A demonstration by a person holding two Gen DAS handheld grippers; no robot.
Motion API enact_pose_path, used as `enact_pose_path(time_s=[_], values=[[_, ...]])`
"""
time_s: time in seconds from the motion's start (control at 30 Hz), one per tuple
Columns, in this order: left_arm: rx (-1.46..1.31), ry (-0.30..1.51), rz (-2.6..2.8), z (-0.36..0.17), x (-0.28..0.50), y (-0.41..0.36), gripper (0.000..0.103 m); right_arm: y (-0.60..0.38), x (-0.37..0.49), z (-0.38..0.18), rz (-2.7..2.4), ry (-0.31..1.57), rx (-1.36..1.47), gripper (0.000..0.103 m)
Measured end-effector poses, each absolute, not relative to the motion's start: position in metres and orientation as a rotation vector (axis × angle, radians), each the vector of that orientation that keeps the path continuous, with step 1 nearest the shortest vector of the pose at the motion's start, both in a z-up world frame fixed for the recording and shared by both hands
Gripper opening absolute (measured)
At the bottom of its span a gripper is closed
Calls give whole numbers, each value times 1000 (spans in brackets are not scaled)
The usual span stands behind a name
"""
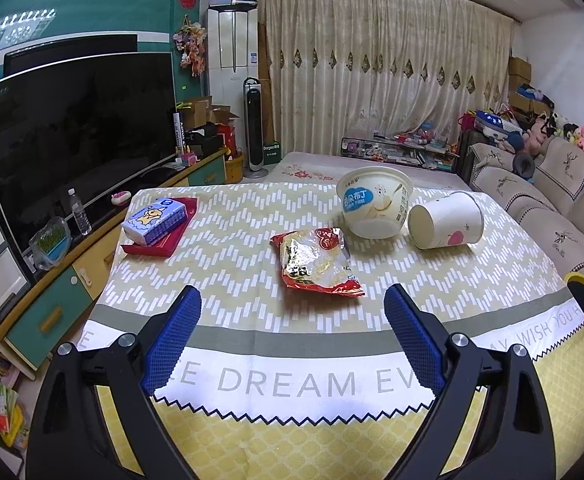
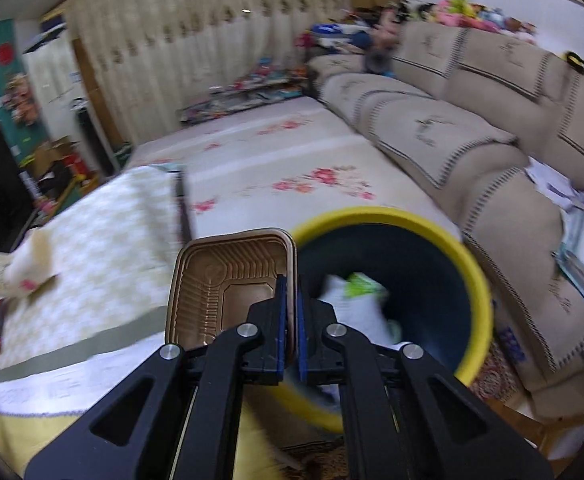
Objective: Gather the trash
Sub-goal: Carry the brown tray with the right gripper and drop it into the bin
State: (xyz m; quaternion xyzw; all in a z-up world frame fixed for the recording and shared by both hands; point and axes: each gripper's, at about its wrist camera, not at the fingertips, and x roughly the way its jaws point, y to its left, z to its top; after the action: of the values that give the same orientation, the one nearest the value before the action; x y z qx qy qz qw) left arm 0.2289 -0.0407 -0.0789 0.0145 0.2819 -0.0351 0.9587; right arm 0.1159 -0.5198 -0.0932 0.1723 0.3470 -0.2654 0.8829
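My left gripper hangs open above the near edge of the table, nothing between its blue pads. Just beyond it lies a crumpled red and silver snack wrapper. Farther back stand a white pudding bowl and a white paper cup tipped on its side. My right gripper is shut on the rim of a brown plastic food tray, held beside the mouth of a yellow-rimmed dark bin with white and green rubbish inside. The right wrist view is blurred.
A red tray with a blue tissue pack sits at the table's far left. A television on a cabinet stands to the left, a beige sofa to the right. The bin's rim shows at the table's right edge.
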Motion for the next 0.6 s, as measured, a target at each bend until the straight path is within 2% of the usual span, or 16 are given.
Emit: enact_pose_path(time_s=[0.03, 0.1, 0.4, 0.6], values=[[32, 573, -73, -79, 229, -41, 92, -527, 116, -97, -574, 725, 362, 10], [39, 574, -77, -80, 229, -43, 92, -539, 115, -102, -603, 732, 384, 29], [35, 595, -93, -83, 232, -45, 93, -530, 105, -101, -550, 697, 420, 38], [9, 661, -120, -92, 243, -50, 96, -507, 105, -97, -494, 681, 417, 40]])
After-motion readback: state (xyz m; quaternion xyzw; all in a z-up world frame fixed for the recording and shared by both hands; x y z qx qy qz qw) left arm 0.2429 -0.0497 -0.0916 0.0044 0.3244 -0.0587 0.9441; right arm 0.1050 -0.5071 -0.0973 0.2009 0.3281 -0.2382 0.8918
